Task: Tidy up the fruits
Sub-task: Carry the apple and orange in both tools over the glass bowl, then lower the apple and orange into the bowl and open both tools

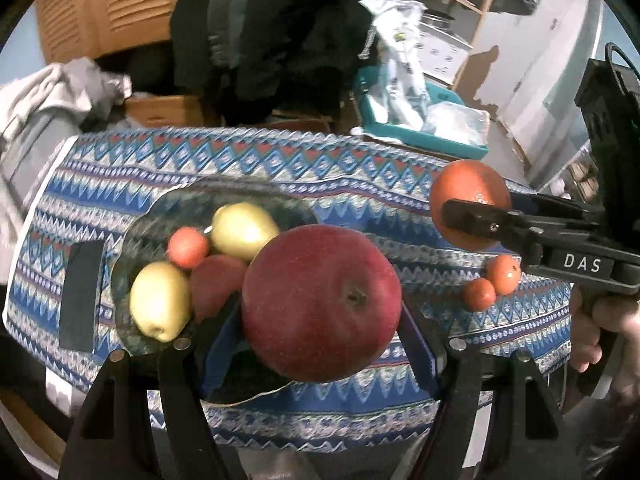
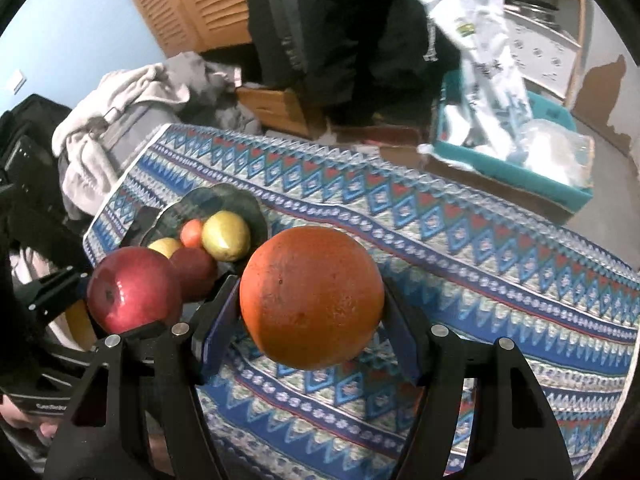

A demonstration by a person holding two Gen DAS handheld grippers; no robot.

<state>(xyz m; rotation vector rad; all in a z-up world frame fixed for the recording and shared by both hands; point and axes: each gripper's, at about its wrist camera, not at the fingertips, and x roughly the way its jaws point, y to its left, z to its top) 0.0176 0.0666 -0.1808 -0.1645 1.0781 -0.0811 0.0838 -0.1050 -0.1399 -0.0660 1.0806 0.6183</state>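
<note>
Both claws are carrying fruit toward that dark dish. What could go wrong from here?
1. The dish already holds two yellow fruits, a small orange one and a red one, so a dropped fruit might knock one out.
2. The left claw grips the big red apple only at its sides; it could slip.
3. The right claw with its orange travels close beside; the two could bump.
</note>
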